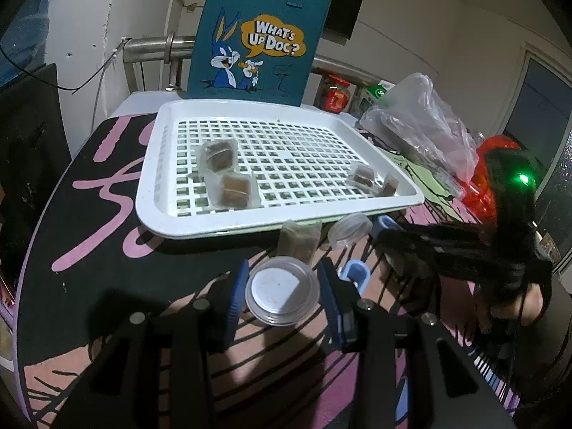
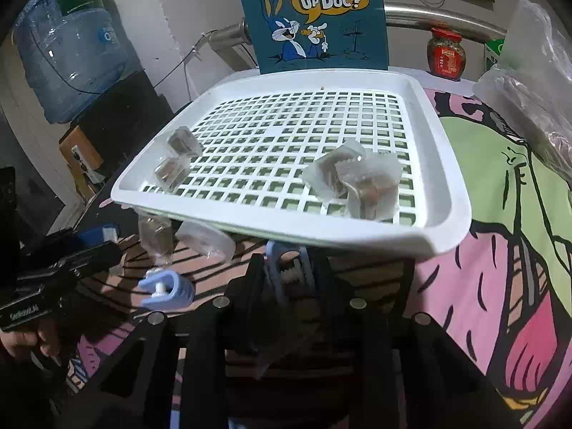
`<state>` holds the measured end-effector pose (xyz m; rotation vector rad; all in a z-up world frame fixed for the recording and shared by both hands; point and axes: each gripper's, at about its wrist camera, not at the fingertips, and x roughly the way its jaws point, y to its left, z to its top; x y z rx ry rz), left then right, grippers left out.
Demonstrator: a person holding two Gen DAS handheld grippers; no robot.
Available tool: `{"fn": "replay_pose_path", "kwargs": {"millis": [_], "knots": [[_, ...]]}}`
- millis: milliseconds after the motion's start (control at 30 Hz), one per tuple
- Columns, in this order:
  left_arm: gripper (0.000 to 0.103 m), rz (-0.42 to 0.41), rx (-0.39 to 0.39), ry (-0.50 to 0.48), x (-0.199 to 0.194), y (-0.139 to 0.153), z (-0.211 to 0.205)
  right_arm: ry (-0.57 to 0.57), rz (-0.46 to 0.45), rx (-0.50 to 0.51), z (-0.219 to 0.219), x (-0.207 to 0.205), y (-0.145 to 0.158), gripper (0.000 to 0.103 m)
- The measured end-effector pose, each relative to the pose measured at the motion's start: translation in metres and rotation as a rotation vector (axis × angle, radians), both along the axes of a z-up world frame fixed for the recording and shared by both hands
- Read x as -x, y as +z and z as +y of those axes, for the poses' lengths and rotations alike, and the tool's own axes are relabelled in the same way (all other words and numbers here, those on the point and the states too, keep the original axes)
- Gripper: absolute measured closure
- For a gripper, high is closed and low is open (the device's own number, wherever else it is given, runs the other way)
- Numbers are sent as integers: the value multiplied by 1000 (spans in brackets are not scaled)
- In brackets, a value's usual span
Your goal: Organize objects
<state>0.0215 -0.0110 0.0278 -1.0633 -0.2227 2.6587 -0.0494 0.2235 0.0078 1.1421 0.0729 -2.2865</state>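
A white slotted tray [image 1: 157, 211] lies on the patterned table and holds several clear packets of brown cubes [image 1: 230, 189]; it also shows in the right wrist view [image 2: 443, 186] with its packets [image 2: 361, 182]. My left gripper [image 1: 282, 295] is closed around a round clear plastic container [image 1: 282, 291] just in front of the tray. A loose packet [image 1: 300, 241] and a second clear container [image 1: 350, 230] lie beyond it. My right gripper [image 2: 289, 268] is shut on a light blue clip [image 2: 286, 261] below the tray's front edge. Another blue clip [image 2: 166, 287] lies to the left.
A blue "What's Up Doc?" bag [image 1: 257, 32] stands behind the tray. A crumpled clear plastic bag [image 1: 422, 125], a red jar [image 1: 334, 94] and a red object [image 1: 482, 182] sit at the right. A water bottle [image 2: 71, 43] stands far left.
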Motion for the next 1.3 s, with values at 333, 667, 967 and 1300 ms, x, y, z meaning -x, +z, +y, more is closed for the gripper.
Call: {"fn": "replay_pose_path", "kwargs": {"millis": [333, 667, 967, 1300], "knots": [[64, 33, 15, -15, -2, 8, 7, 67, 46, 352, 28, -38, 28, 76], [64, 75, 33, -10, -3, 10, 14, -38, 128, 138, 23, -36, 28, 76], [64, 123, 86, -1, -8, 13, 21, 3, 311, -56, -5, -61, 31, 76], [64, 153, 105, -9, -12, 16, 25, -13, 341, -44, -3, -66, 34, 76]]}}
